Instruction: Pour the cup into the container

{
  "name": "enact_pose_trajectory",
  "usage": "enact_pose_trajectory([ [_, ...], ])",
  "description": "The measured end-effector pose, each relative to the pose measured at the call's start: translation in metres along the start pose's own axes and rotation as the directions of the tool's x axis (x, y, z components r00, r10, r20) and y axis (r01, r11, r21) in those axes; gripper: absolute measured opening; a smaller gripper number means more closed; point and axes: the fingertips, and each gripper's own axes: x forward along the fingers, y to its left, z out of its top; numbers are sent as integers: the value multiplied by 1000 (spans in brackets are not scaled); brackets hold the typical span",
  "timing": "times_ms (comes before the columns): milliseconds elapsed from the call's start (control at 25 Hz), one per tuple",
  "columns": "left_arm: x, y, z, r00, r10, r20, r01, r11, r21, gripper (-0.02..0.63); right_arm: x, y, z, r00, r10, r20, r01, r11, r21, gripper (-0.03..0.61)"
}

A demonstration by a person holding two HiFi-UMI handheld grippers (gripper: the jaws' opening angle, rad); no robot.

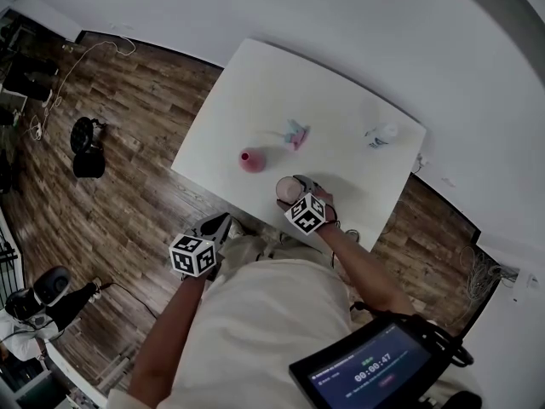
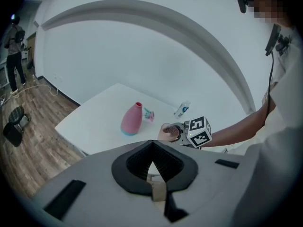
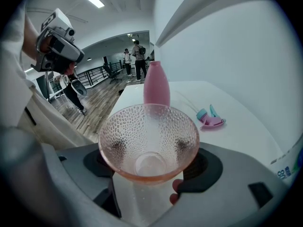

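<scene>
Right arm reaches forward over the table (image 1: pixel 255 83). The right gripper (image 3: pixel 151 167) is clamped on the clear cup (image 3: pixel 149 136), near the pink container (image 1: pixel 252 160). The left gripper (image 2: pixel 154 171), closed and empty, hangs off the table's edge.

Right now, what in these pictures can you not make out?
1. Cup contents: in the right gripper view, the dimpled wall blurs whether anything is inside.
2. Pink bottle base: in the same view, hidden behind the cup.
3. Small bottle label: cut off by that view's right edge, and too small in the head view.
4. Pink-and-teal object: too small in every view to name.
</scene>
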Motion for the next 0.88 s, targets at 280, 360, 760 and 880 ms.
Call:
enact_pose_trajectory([
  [280, 0, 0, 0, 1000, -2, -3, 2, 1000, -5, 9, -1, 1, -7, 1000, 1, 1, -1, 1000, 8, 377],
  [360, 0, 0, 1, 1000, -2, -4, 2, 1000, -5, 9, -2, 1, -6, 1000, 3, 3, -3, 1000, 7, 377],
  [760, 6, -4, 0, 1000, -7, -8, 7, 1000, -8, 9, -2, 1, -9, 1000, -5, 22, 5, 1000, 8, 377],
  [880, 7, -4, 0, 1000, -8, -10, 8, 1000, -9, 9, -2, 2, -12, 1000, -14, 25, 14, 1000, -15, 377],
])
